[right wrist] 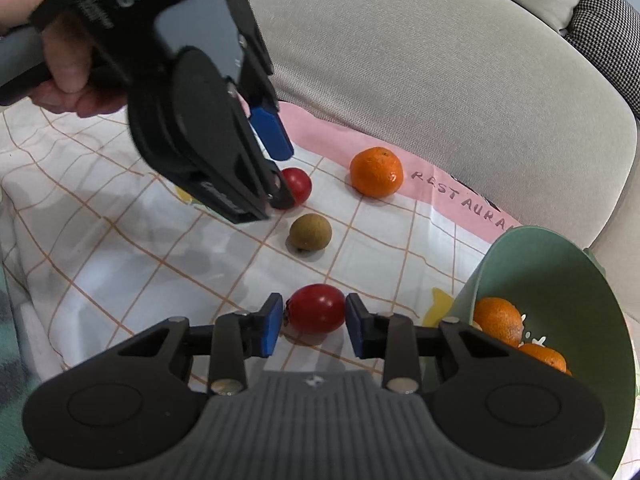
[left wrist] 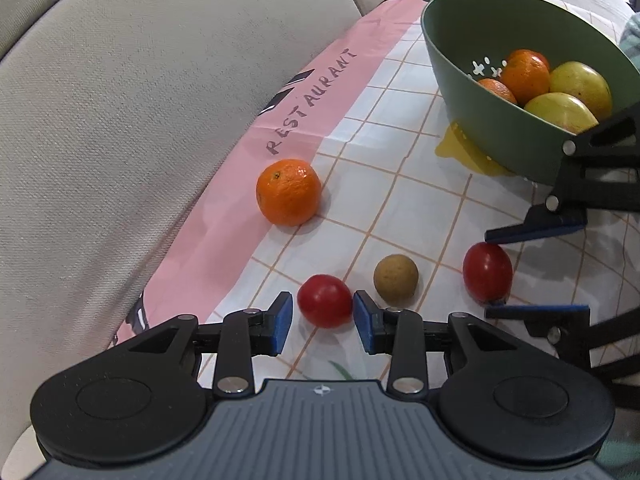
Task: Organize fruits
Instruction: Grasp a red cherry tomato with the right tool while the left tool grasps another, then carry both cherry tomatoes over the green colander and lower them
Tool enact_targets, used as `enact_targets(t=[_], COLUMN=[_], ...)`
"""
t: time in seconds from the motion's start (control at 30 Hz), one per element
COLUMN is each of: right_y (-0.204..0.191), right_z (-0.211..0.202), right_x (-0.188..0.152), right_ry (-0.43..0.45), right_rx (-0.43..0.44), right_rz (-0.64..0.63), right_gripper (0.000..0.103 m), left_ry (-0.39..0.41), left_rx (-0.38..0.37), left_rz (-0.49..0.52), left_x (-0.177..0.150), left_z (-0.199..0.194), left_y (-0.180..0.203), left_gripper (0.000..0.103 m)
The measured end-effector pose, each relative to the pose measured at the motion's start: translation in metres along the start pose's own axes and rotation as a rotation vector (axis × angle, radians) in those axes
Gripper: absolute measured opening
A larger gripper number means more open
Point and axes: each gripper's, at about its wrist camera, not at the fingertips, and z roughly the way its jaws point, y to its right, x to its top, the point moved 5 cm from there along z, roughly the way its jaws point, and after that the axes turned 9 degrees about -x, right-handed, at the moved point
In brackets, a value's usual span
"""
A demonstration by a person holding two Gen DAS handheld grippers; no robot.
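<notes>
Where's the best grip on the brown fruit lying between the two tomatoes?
Grip the brown fruit across its widest middle, coming down from above. It is small and nearly round, so no side is better by shape, but tomatoes flank it; the jaws would likely fit best along the free axis, toward the orange.

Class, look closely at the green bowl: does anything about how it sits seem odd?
Yes. The green colander bowl tilts, its rim toward the loose fruit, so its oranges and yellow fruits pile on the low side.
</notes>
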Motion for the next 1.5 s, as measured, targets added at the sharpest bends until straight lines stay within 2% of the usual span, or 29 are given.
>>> enact_targets(t=[0.13,0.33,0.57,0.87,1.17,1.33,1.5], right_y=[-0.003,-0.005,-0.002,0.01,0.046,0.076,0.115], right_z=[0.002,0.005,0.0,-0.038,-0.085,-0.102,-0.105], right_x=[-0.002,-0.005,-0.001,0.011,0.013,0.006,-0.011], right_ry=[0.008,0.011,0.032,0.111,0.196,0.222,0.218], right_rx=[-0.016,-0.033,-0.027,-0.023,-0.017,-0.048,-0.108], right_rz=[-0.03,-0.068,-0.058,-0.02,0.064,0.117,0.181], right_gripper=[0.031,0.029,0.028,0.028,0.028,0.028,0.028], left_ry=[-0.02,-0.019,-0.001,0.067,0.191,0.255,0.299], left_rx=[0.018,0.003,0.034,0.079,0.118,0.086,0.023], left_rz=[0.007,-0.031,-0.067,-0.154,-0.273,-0.336,-0.397], left_x=[0.0,-0.003,0.0,0.017,0.045,0.065,0.084], left_z=[0.007,0.006,-0.013,-0.068,-0.129,-0.143,-0.139], left_y=[0.0,-0.002,0.001,0.011,0.04,0.063,0.086], left_gripper=[0.043,0.036,0.036,0.036,0.036,0.035,0.035])
